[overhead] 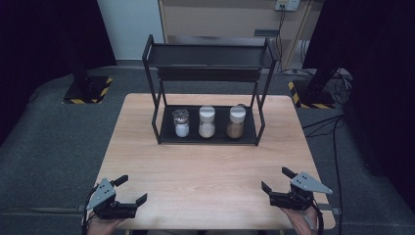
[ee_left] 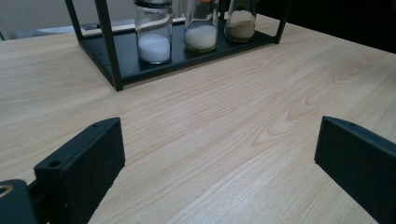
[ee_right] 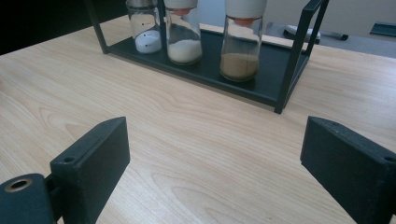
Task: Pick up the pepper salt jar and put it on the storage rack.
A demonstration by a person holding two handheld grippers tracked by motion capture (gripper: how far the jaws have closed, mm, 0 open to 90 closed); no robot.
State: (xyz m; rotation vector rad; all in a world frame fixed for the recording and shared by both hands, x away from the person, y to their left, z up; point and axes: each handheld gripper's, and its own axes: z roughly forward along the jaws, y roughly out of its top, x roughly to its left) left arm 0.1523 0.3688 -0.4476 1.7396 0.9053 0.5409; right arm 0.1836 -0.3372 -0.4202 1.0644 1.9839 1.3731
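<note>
A black two-tier metal rack [overhead: 208, 138] stands at the far middle of the wooden table [overhead: 210, 171]. On its lower shelf stand three glass jars in a row: one with white powder [overhead: 181, 123] at left, one with off-white grains [overhead: 206, 122] in the middle, one with brown powder [overhead: 236, 122] at right. My left gripper [overhead: 131, 190] rests at the near left edge, open and holding nothing. My right gripper [overhead: 275, 179] rests at the near right edge, open with nothing between its jaws. The jars show again in the left gripper view [ee_left: 154, 33] and the right gripper view [ee_right: 239, 42].
The rack's upper shelf [overhead: 208, 56] holds nothing that I can see. Bare wood lies between the grippers and the rack. Grey carpet, stand bases with yellow-black tape [overhead: 88, 90] and cables [overhead: 337, 122] surround the table.
</note>
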